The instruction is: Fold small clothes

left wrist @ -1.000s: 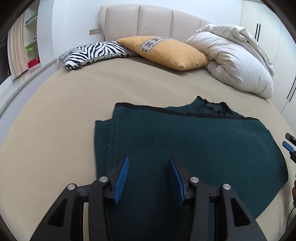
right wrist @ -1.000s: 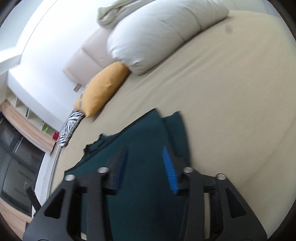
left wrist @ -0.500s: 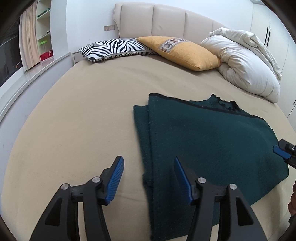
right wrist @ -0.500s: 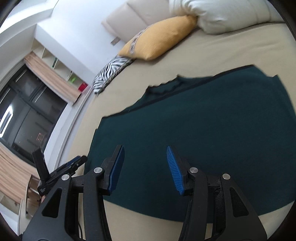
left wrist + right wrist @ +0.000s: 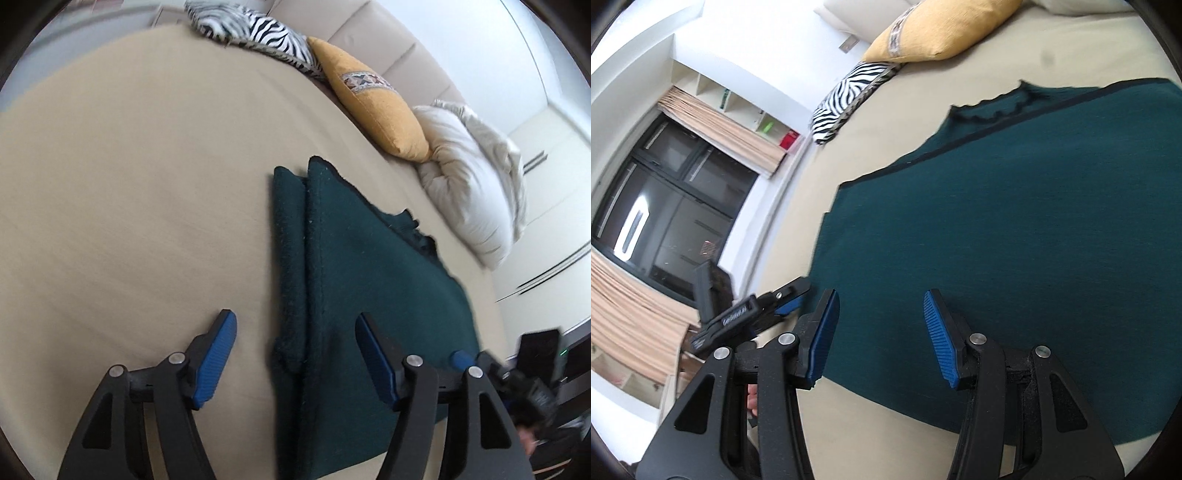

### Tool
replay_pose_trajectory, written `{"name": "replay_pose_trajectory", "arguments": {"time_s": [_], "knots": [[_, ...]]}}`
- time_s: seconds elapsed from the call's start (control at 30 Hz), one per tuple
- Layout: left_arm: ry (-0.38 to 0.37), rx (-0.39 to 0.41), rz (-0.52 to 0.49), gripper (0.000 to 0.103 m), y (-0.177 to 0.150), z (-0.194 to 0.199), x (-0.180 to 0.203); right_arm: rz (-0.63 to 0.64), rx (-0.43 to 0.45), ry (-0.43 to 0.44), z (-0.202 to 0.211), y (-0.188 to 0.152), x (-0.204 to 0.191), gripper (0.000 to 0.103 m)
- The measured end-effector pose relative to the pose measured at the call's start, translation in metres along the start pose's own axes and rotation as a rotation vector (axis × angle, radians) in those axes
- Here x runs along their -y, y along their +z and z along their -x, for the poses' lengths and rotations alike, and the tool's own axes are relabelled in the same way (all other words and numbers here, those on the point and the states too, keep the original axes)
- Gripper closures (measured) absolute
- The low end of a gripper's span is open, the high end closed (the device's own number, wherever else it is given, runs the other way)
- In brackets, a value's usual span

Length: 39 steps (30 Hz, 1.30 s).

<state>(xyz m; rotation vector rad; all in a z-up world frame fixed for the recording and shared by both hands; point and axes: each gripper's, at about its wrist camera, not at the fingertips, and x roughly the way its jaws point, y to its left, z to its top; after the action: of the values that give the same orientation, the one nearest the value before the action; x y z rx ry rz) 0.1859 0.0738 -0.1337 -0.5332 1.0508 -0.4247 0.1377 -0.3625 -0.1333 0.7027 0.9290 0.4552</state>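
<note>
A dark green knitted garment (image 5: 369, 280) lies flat on the beige bed (image 5: 140, 184), its left side folded in as a narrow strip. My left gripper (image 5: 295, 315) hovers over the near end of that folded edge. Its jaws are opening, and the edge lies below the gap without either pad pressing on it. In the right wrist view the garment (image 5: 1015, 221) fills the middle. My right gripper (image 5: 881, 308) stands open over its near hem with nothing gripped. The left gripper (image 5: 792, 299) shows just to its left. The right gripper's blue tip (image 5: 460, 360) shows by the garment's right edge.
At the head of the bed lie a zebra pillow (image 5: 266, 29), a yellow cushion (image 5: 376, 107) and a white duvet (image 5: 476, 184). A dark window with curtains (image 5: 665, 206) and wall shelves are left of the bed. Wardrobe doors (image 5: 554, 206) stand at the right.
The left gripper moved from over the garment's middle to its folded left edge, rolled, and its jaws widened. The right gripper swung from the garment's right side to its near hem, close to the left one.
</note>
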Motion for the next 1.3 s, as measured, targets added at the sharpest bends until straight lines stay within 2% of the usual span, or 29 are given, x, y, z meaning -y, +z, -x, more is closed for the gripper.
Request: {"name": "replay_pose_trajectory", "arguments": {"time_s": [0.13, 0.23, 0.33, 0.4, 0.47, 0.5, 0.57, 0.63, 0.73, 0.83, 0.93, 1.07, 1.17, 1.3], "knots": [[-0.124, -0.066, 0.101, 0.035, 0.01, -0.013, -0.008, -0.023, -0.009, 0.051, -0.006, 0.004, -0.001, 0.056], [-0.179, -0.12, 0.134, 0.037, 0.011, -0.024, -0.005, -0.031, -0.021, 0.08, -0.01, 0.008, -0.003, 0.056], [-0.212, -0.132, 0.175, 0.038, 0.01, -0.027, -0.006, -0.043, -0.037, 0.106, -0.014, 0.009, -0.003, 0.056], [-0.224, -0.134, 0.201, 0.045, 0.009, -0.026, -0.011, -0.048, -0.051, 0.114, -0.019, 0.011, -0.004, 0.056], [-0.216, -0.143, 0.212, 0.061, 0.007, -0.026, -0.015, -0.049, -0.067, 0.114, -0.023, 0.011, -0.005, 0.056], [-0.206, -0.143, 0.217, 0.065, 0.006, -0.025, -0.017, -0.048, -0.073, 0.112, -0.026, 0.013, -0.006, 0.056], [-0.193, -0.139, 0.218, 0.082, 0.007, -0.024, -0.021, -0.042, -0.09, 0.111, -0.035, 0.016, -0.01, 0.056], [-0.205, -0.125, 0.223, 0.082, 0.008, -0.024, -0.026, -0.029, -0.103, 0.109, -0.043, 0.019, -0.015, 0.056], [-0.19, -0.105, 0.183, 0.085, 0.007, -0.023, -0.025, -0.012, -0.128, 0.098, -0.057, 0.025, -0.021, 0.056], [-0.161, -0.092, 0.12, 0.087, 0.008, -0.023, -0.018, -0.039, -0.185, 0.053, -0.081, 0.026, -0.009, 0.06], [-0.163, -0.085, 0.097, 0.088, 0.01, -0.02, -0.012, -0.06, -0.17, 0.096, -0.084, 0.025, 0.001, 0.063], [-0.173, -0.067, 0.069, 0.089, 0.015, -0.014, 0.01, -0.112, -0.144, 0.153, -0.067, 0.029, 0.014, 0.061], [-0.16, -0.059, -0.009, 0.09, 0.017, -0.011, 0.046, -0.14, -0.099, 0.151, -0.044, 0.033, 0.03, 0.06], [-0.164, -0.073, -0.107, 0.09, 0.01, -0.024, 0.106, -0.253, -0.025, 0.197, 0.0, 0.04, 0.075, 0.058]]}}
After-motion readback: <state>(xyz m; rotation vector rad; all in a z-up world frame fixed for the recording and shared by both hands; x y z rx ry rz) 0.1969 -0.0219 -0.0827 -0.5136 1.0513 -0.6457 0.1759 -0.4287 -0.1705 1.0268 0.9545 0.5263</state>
